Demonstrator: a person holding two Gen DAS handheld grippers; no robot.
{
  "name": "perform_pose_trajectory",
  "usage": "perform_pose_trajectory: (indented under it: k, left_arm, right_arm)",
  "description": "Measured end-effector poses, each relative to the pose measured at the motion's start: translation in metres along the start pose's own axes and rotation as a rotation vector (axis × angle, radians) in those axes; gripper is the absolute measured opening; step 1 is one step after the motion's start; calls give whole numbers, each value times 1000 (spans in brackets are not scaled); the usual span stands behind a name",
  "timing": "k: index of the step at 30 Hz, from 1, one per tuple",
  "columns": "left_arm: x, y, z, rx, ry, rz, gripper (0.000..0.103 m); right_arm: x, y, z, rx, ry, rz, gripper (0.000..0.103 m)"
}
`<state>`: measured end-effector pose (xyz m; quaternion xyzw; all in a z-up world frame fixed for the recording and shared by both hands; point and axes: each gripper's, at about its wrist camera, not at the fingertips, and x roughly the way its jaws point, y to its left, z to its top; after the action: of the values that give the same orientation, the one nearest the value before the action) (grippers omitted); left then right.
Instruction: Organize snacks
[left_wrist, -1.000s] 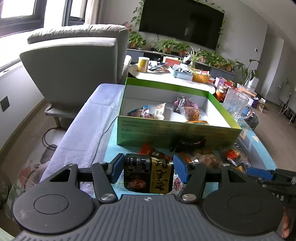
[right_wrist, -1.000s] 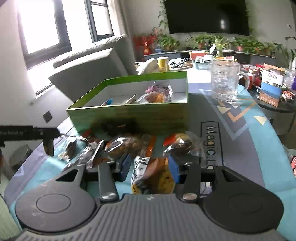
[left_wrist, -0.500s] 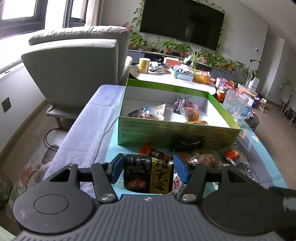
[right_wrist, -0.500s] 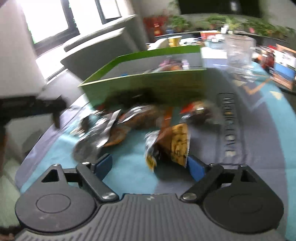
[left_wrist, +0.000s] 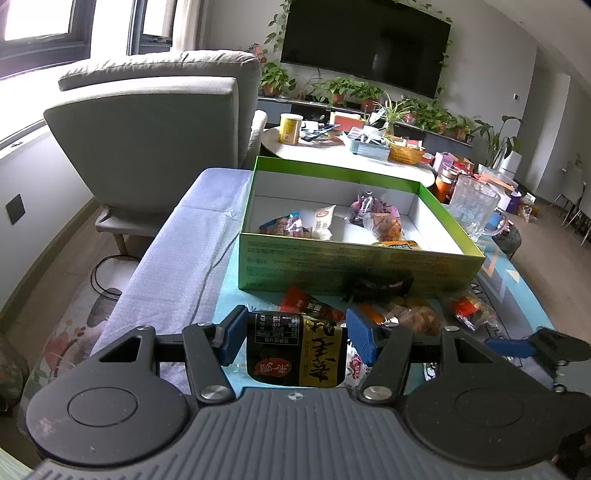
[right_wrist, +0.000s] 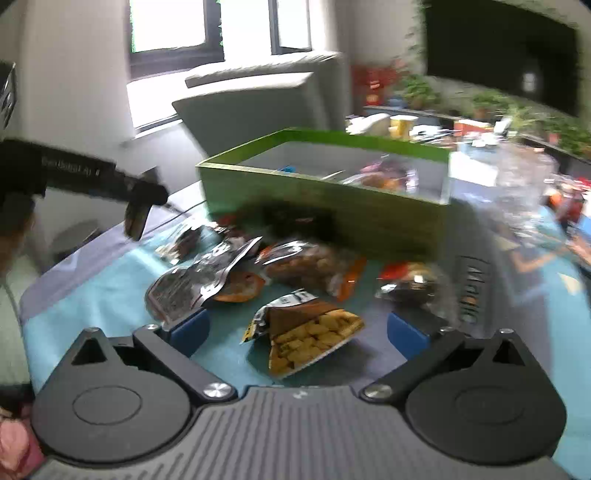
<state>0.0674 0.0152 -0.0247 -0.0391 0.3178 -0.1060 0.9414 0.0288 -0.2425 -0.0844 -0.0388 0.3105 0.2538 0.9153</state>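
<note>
1. The right gripper (right_wrist: 297, 328), clamped a second ago on a brown-and-yellow foil packet of crackers (right_wrist: 306, 330), now stands with its blue pads spread wide. The packet lies loose on the teal patterned table mat (right_wrist: 110, 291), between the pads and touching neither.
2. That view is motion-blurred, and its angle on the table differs from half a second ago; the right tool is swinging leftward.
3. The left gripper (left_wrist: 297, 334) is unchanged: its blue pads remain closed on a black-and-gold snack pouch with printed characters (left_wrist: 299, 350), held low, short of the open green cardboard box (left_wrist: 354, 266).
4. The box already holds several packets. Others remain heaped on the mat against its near wall, among them a clear bag of brown pieces (right_wrist: 314, 264) and a silver foil sachet (right_wrist: 195, 280).
5. Judgement: the cracker packet went back to the mat, not into the box, so that item counts as unsorted. The likely reason is a re-grip, though this cannot be confirmed. The left pouch awaits transfer over the near wall.
</note>
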Motion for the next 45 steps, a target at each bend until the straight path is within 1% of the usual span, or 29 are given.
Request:
perform_pose_trajectory:
  k: [2,4,7,11,15,19,24,30,36,41,45]
  left_arm:
    - [1,1,1,0,1,7,55]
    - [3,1,1,1,5,13,55]
    - [7,0,1,3,15,16,55]
    - [9,-4,0,12,20,8,55]
    - [8,-5,-1,14,18,3,55]
    - [3,-5,-1,11,5,2,55]
    - [-3,-5,-2,12,-7,1,55]
    - [-8,-10,0,19,-24,-9,55]
    - [-12,-15,4,33,-42,-14,55]
    - [-11,-17,4,34,-41,-16,55]
    - [-9,-18,2,37,-31,-13,55]
  right_arm:
    - [9,-5,1,26,19,33,62]
    - [14,-8,2,48,23,42,62]
    - [18,-5,1,35,25,61,62]
    - [17,0,-1,-6,33,23,62]
    - [12,2,-2,-13,31,-22,62]
    - [7,1,-4,2,29,-26,61]
    - [-5,5,-10,0,3,-44,61]
    - [-25,5,-2,10,-69,-63,61]
    - [-33,6,4,19,-123,-67,61]
    - [-29,3,3,28,-103,-62,61]
    - [-32,2,1,42,-119,-58,61]
